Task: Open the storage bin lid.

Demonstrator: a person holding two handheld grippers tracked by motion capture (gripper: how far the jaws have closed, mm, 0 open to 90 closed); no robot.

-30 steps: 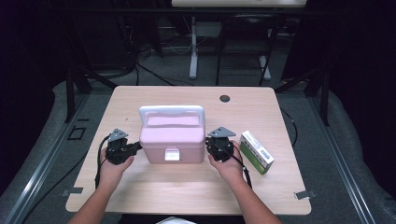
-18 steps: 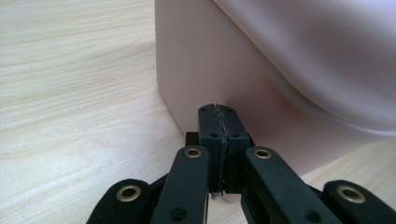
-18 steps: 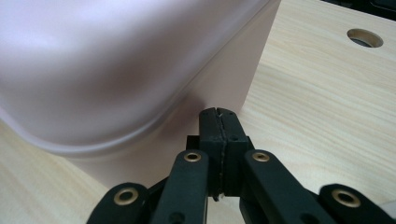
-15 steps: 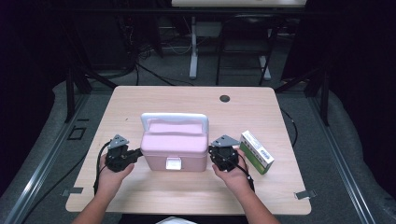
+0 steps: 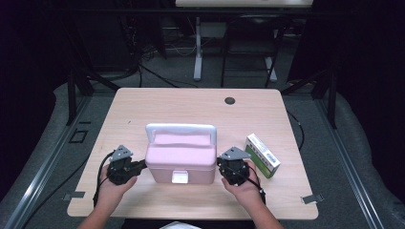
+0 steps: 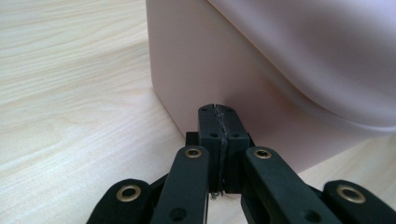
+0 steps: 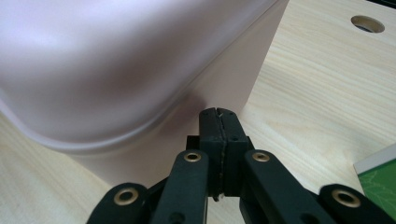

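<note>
A pink lidded box (image 5: 180,160) with a white handle and a white front latch stands on the wooden table (image 5: 191,107), near its front edge. My left gripper (image 5: 141,165) is shut, its tips against the box's left wall (image 6: 196,70); the closed tips (image 6: 218,111) hold nothing. My right gripper (image 5: 220,164) is shut too, tips (image 7: 218,113) pressed to the box's right wall (image 7: 219,88) just under the lid's rim. A hand holds each gripper from the table's front.
A green and white carton (image 5: 262,155) lies right of the box, close behind the right gripper; its corner (image 7: 378,179) shows in the right gripper view. A round cable hole (image 5: 229,100) sits at the table's back. Dark floor with cables surrounds the table.
The pink box has slid toward the table's front edge, with both shut grippers moving along at its sides. The green carton has stayed in place.
</note>
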